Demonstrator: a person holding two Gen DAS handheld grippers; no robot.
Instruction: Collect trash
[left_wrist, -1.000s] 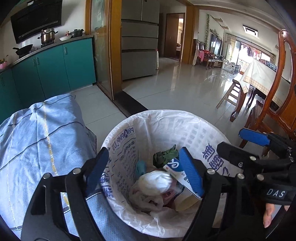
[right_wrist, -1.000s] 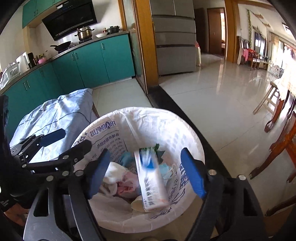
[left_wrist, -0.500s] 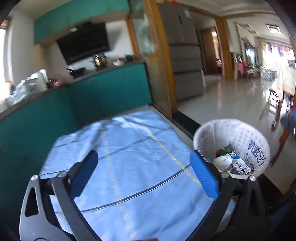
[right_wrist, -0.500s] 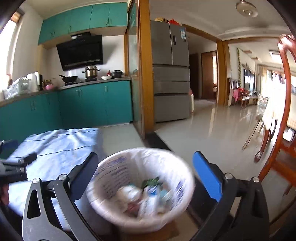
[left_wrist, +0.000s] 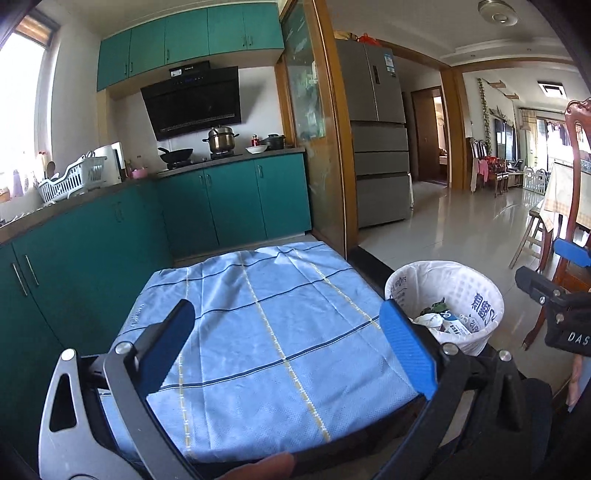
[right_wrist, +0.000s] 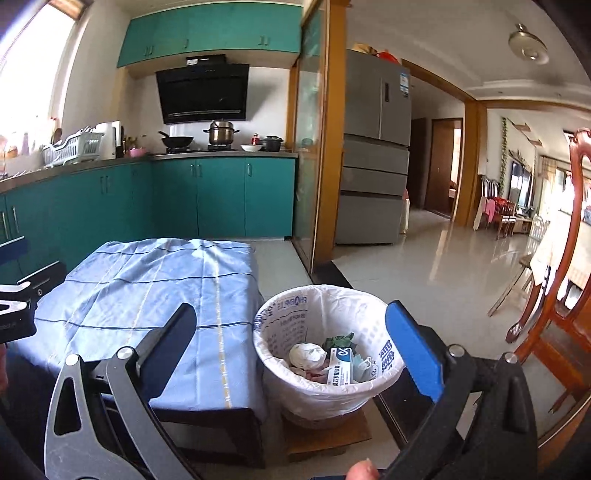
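A round bin with a white printed bag liner stands on the floor right of a low table under a blue checked cloth. Inside lie a white wad, a blue-and-white carton, something green and other scraps. My left gripper hangs open over the bare cloth with nothing between its fingers. My right gripper is open too, back from the bin and above it, empty. The right gripper's fingers show at the left wrist view's right edge.
Teal kitchen cabinets with a stove, pot and pan run along the back and left. A wooden door frame and a steel fridge stand behind the bin. A wooden chair and dining table are on the right, across tiled floor.
Both grippers have pulled back and up from over the bin and opened wider. The carton, falling between the right fingers a second ago, now lies in the bin. The left view swung onto the cloth.
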